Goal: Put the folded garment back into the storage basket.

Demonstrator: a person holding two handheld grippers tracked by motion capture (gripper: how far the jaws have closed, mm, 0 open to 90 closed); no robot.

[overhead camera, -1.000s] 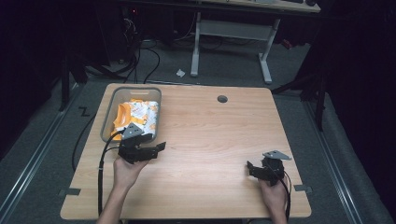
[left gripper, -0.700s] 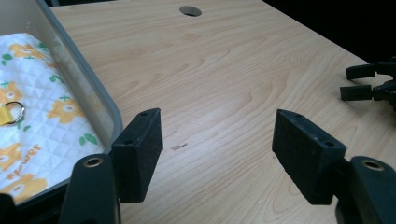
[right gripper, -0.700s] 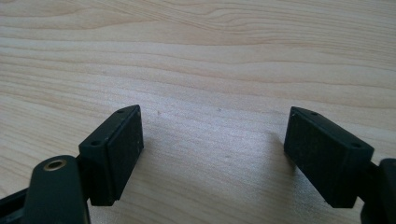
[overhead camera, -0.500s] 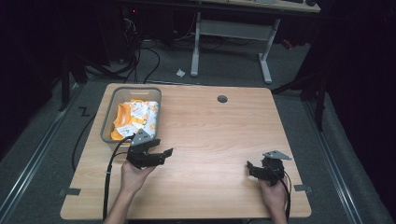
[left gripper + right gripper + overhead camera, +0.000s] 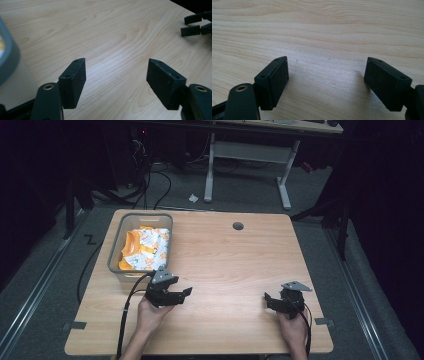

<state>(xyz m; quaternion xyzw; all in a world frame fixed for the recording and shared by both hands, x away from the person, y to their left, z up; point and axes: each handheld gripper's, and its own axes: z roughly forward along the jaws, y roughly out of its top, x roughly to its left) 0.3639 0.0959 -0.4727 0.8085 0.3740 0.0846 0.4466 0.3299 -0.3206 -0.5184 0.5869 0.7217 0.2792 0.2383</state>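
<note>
My left gripper (image 5: 186, 292) rests low over the wooden table (image 5: 225, 255), just in front of a grey bin (image 5: 116, 252) that holds orange and white packets (image 5: 145, 247). In the left gripper view its jaws stand wide apart around bare wood, left gripper (image 5: 116, 67), with the bin's rim (image 5: 7, 62) at the left edge. My right gripper (image 5: 267, 299) sits at the near right of the table, pointing left, open over plain wood, right gripper (image 5: 327, 71). The right gripper's fingertips (image 5: 192, 25) also appear far off in the left gripper view.
A round cable hole (image 5: 238, 226) lies near the table's far edge. A black cable (image 5: 125, 315) trails from the left gripper off the near edge. Beyond the table stand a white desk frame (image 5: 250, 155) and floor cables (image 5: 150, 185).
My left hand has drawn back from the bin toward the near edge and lowered, with its jaws staying open. The right hand has kept still.
</note>
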